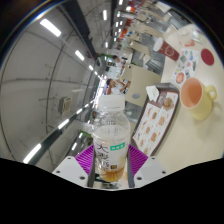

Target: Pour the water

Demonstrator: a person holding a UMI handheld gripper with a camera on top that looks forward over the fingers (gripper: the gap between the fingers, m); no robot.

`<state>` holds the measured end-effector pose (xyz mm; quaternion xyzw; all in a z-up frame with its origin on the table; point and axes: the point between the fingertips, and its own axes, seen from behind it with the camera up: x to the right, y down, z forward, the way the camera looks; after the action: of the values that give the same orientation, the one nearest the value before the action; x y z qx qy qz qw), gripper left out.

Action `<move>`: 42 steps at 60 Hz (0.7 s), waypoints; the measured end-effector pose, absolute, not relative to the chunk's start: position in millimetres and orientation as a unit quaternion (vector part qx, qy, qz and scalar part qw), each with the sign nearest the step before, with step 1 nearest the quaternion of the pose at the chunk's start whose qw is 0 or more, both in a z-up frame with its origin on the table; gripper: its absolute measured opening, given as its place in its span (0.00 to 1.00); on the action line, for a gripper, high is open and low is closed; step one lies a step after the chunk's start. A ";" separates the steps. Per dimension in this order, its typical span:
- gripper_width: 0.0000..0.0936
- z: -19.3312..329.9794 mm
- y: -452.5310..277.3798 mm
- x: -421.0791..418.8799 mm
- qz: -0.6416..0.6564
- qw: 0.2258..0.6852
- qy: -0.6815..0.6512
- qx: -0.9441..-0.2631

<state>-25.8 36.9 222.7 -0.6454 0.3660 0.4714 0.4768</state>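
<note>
One bottle (111, 135) sits clamped between the purple pads (86, 156) of the hand-held gripper (112, 165), both fingers pressing its sides just below the green-and-white label. It is lifted off the bench (190, 45) and the whole view is rolled hard over, so the bottle looks to be carried or starting to tip. The white cap (111, 100) appears to be on, though that is hard to make out. Beyond it, on the pale bench, stands a yellow cup (196, 97) with a handle, the likely target; I cannot see whether it holds any water. By my reading the grasp and lift are done, while the pour itself is left.

The bottle is clear thin plastic, cylindrical with a rounded shoulder, and an amber-tinted liquid shows low in it. The cup looks glazed and smooth. Near it lie a flat printed placemat (155, 125) dotted with round pictures and a small plate (180, 75).
</note>
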 end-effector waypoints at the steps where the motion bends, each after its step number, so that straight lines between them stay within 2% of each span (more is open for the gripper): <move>1: 0.48 223.0 38.0 -21.2 0.489 0.465 0.381 -0.631; 10: 0.48 211.4 38.4 20.0 0.603 0.363 0.493 -0.512; 15: 0.48 189.6 50.7 30.4 0.639 0.310 0.532 -0.461; 22: 0.48 164.7 51.7 48.9 0.647 0.271 0.572 -0.425; 34: 0.48 166.7 42.4 50.6 0.636 0.261 0.549 -0.476; 37: 0.48 169.3 41.0 49.7 0.618 0.277 0.523 -0.518; 42: 0.48 181.0 35.0 52.6 0.565 0.329 0.457 -0.603</move>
<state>52.6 35.0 181.0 -0.6032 0.4566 0.5653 0.3288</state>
